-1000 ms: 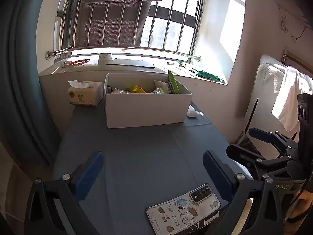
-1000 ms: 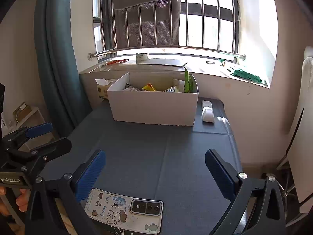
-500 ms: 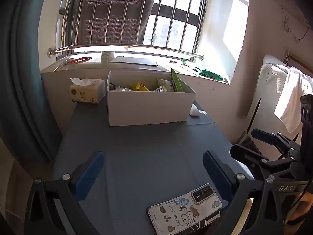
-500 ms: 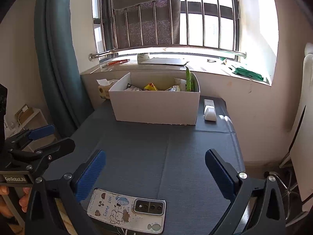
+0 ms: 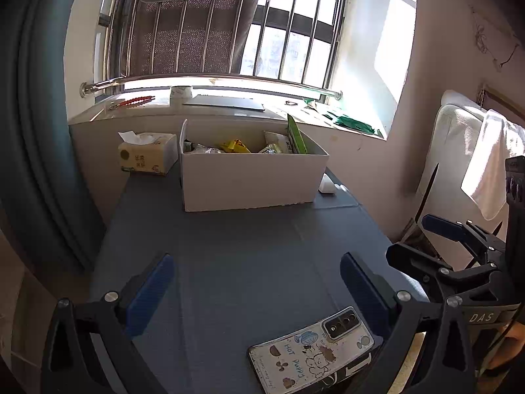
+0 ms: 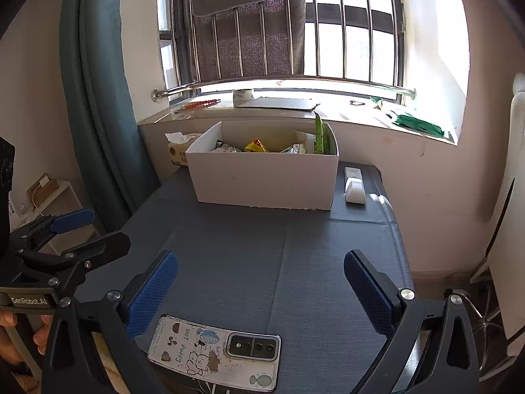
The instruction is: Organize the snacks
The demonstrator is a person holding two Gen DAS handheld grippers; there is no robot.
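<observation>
We hold two black grippers with blue padded fingers low over the near end of a dark blue-grey cloth-covered table (image 6: 295,256). The left gripper (image 5: 256,282) has its jaws spread wide apart with nothing between them, and the right gripper (image 6: 261,282) is just as wide and just as empty. Both point toward an open white cardboard box (image 6: 265,177) at the far end of the table, under the barred window.

The snacks are already inside the box: a yellow wrapped packet (image 6: 257,146) near the middle, a crinkled silver foil packet (image 6: 226,147) to its left, a pale printed bag (image 6: 306,139) to its right, and a tall green packet (image 6: 320,134) upright against the box's right wall. No snack lies loose on the table, so we judge the sorting nearly or fully done.

If anything remains, it is tidying inside the box. We would bring one gripper in from above, clear of the thin walls, and pinch a packet by its sealed edge so it does not crush.

Left of the box sits a yellow tissue pack (image 5: 146,154); right of it, a small white rectangular device (image 6: 354,185). Well in front of the box, between the grippers, lies a phone in a cartoon-printed case (image 6: 215,351).
</observation>
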